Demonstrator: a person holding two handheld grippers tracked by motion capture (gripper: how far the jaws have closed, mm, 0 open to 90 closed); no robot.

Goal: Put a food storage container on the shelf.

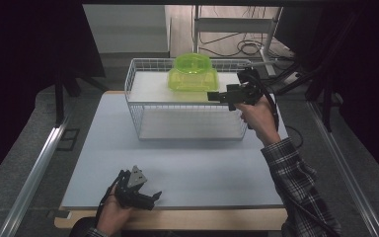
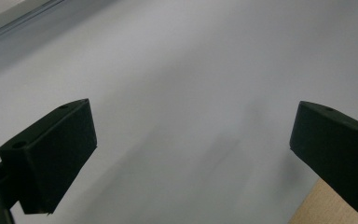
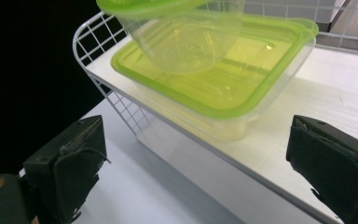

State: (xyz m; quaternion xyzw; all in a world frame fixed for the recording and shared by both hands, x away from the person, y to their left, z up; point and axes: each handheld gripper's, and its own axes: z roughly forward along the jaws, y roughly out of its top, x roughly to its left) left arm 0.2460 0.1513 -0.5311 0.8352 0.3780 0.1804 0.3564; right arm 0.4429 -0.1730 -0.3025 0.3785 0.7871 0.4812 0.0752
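Round tub [image 3: 186, 32] atop square container [image 3: 223, 79] cut off at top.

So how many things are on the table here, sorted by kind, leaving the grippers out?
Green-lidded square container: 1
Round clear container with green rim, resting on the square one's lid: 1
White wire rack holding both on its upper shelf: 1
Total: 3

Clear square container [image 3: 223, 88] with lime-green lid, upright on the wire rack's shelf, round lime-lidded bowl [image 3: 186, 32] stacked on it
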